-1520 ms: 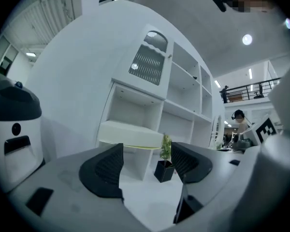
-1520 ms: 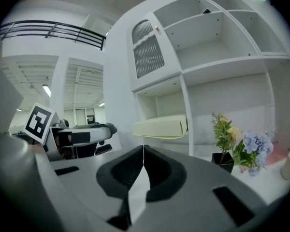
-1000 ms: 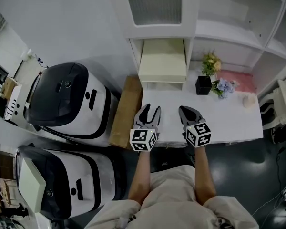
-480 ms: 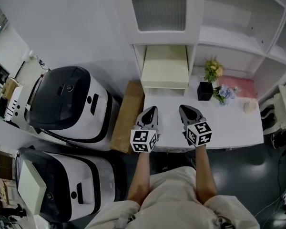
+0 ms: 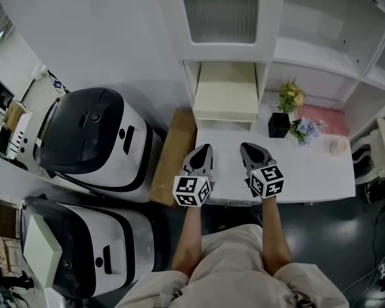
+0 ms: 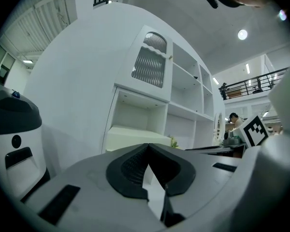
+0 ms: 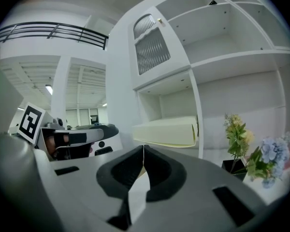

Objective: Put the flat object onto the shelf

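Holding your left hand-held gripper (image 5: 203,150) and right hand-held gripper (image 5: 248,148) closed on nothing above the bench (image 5: 308,172), you face the cream flat box (image 5: 226,92); it lies straight ahead in the shelf (image 5: 270,51), lowest left cubby, broad front toward you; neither hand looks clearly nearer.

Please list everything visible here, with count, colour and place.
shelf unit: one, white, behind the table
flat object: one, cream, lower left shelf compartment
table: one, white, before the shelf unit
flower pot: one, black, on the table
mat: one, pink, table's back right
cardboard box: one, brown, left of the table
machines: two, black and white, far left
left gripper: one, grey, shut, over the table
right gripper: one, grey, shut, over the table
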### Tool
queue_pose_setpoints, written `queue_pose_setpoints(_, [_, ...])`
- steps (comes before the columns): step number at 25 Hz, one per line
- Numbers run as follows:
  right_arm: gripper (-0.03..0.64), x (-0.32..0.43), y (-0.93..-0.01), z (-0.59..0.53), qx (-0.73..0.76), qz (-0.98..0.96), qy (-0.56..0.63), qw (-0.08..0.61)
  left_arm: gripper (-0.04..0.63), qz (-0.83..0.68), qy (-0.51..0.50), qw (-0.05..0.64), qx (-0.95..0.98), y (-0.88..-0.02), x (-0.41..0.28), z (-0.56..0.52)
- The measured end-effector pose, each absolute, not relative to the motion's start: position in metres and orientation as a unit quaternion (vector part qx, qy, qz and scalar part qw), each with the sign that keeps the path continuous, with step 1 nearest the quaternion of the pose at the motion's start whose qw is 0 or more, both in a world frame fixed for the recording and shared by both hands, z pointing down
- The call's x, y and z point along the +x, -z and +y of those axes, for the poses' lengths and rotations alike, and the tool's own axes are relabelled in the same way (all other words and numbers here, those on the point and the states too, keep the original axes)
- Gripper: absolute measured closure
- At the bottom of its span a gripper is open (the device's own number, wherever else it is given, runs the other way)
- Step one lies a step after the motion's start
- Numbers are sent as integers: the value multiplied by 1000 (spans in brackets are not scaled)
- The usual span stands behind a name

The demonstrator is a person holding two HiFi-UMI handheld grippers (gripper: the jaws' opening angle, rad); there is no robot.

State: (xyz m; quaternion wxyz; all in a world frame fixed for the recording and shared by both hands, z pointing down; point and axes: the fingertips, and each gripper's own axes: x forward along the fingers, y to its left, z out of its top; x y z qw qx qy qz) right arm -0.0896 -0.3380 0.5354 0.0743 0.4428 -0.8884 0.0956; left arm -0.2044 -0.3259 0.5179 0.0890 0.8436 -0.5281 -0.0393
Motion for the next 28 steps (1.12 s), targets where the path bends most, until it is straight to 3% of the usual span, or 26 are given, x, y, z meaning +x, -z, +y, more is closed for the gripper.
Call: queue_pose_setpoints(28, [549, -65, -536, -341, 469, -876, -98, 53, 584, -525, 11, 85, 847, -524, -197, -330])
